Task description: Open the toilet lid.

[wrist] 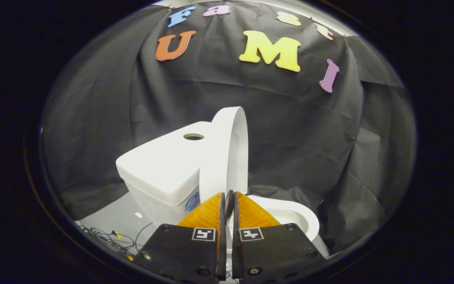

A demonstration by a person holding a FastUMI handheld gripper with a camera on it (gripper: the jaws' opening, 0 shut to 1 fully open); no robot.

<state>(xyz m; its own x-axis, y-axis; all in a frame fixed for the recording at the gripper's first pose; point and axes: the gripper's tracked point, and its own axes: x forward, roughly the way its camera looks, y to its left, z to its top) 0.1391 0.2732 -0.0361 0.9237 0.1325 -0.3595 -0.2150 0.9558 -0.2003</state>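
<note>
Gripper view: lid (227,154) stands upright against tank (164,165); bowl (290,215) open; gripper (229,197) jaws nearly closed, pinching lid's lower edge.

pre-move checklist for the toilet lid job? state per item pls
1. White oval plastic toilet lid raised: ok, it stands near upright beside the white ceramic tank.
2. Lid resting against the tank: cannot tell, the contact is hidden.
3. Gripper fingers: nearly closed, a narrow gap; whether they pinch the lid's lower edge: cannot tell.
4. White toilet bowl uncovered: ok, its rim shows past the fingers.
5. Loose thin cables on the grey floor beside the toilet: not ok, a snag risk if moving that way.
</note>
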